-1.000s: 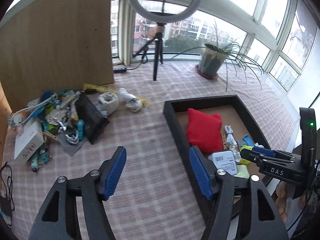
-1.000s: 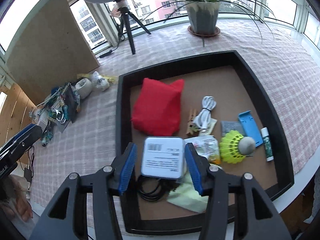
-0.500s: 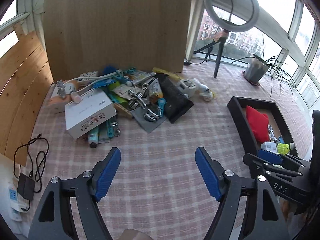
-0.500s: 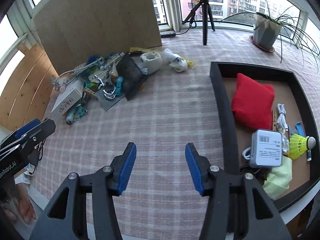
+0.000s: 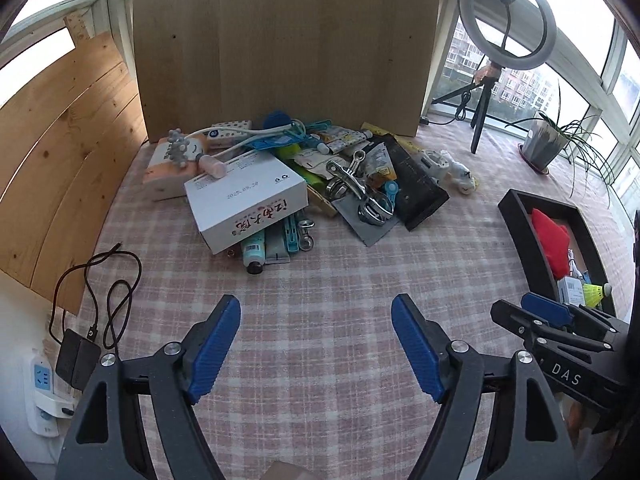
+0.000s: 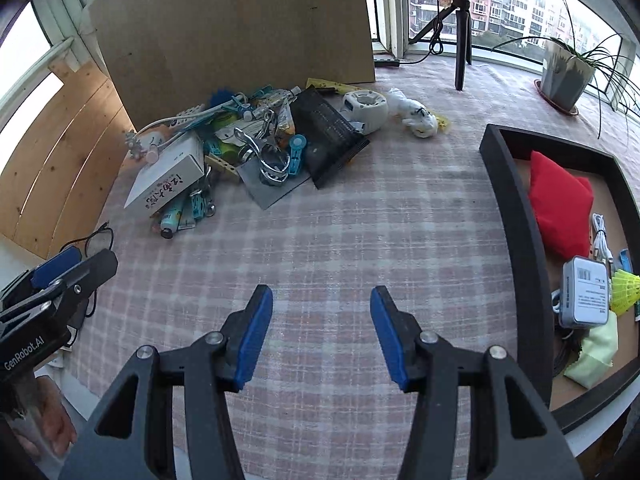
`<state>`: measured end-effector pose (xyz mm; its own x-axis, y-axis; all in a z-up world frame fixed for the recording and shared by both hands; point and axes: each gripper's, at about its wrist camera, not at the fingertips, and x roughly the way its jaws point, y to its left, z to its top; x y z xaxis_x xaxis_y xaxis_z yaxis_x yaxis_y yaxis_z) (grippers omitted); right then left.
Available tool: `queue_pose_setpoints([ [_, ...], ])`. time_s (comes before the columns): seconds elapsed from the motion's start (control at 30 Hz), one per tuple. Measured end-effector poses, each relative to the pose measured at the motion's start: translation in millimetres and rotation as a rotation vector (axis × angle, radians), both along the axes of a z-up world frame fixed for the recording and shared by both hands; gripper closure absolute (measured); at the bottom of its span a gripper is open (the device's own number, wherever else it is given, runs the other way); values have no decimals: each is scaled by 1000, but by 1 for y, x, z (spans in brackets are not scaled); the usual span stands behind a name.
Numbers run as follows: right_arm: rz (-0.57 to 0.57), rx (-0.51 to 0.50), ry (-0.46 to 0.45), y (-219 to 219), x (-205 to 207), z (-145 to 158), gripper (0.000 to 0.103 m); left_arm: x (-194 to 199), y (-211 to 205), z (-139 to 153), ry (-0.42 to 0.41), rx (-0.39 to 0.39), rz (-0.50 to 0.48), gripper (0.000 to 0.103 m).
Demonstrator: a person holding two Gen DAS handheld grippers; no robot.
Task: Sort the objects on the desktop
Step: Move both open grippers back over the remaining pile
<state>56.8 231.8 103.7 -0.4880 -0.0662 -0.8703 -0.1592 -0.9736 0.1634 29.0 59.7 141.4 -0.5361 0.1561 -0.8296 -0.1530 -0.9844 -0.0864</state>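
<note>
A pile of desk clutter lies at the far side of the checked cloth: a white box [image 5: 248, 202], a metal clip [image 5: 360, 196], a black pouch [image 5: 416, 184], a tape roll [image 6: 366, 109] and tubes. A black tray [image 6: 516, 216] at the right holds a red cushion [image 6: 560, 204], a white adapter box [image 6: 584, 296], a yellow shuttlecock [image 6: 624, 286] and a cable. My left gripper [image 5: 316, 344] is open and empty above bare cloth, short of the pile. My right gripper [image 6: 322, 332] is open and empty, left of the tray.
A wooden board [image 5: 280, 44] stands behind the pile. A ring light on a tripod [image 5: 506, 28] and a potted plant [image 5: 546, 144] stand at the back right. A black charger and cable [image 5: 80, 344] lie at the table's left edge by a wall socket.
My right gripper let go of the white adapter box in the tray and swung left over the cloth. My left gripper turned left from the tray toward the pile.
</note>
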Motion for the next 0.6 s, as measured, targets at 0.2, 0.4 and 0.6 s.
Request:
queue_pose_setpoints([
  [0.2,21,1,-11,-15,-4,-6,53,0,-9,-7,-21,34,-1,27],
  [0.4,46,4,-31,-24,-5,-12,53,2,-11,-11,-13,48,2,24],
  [0.6,44,-6,-41,-22,-6,-16,53,1,-10,-14,12,33,-9,24],
])
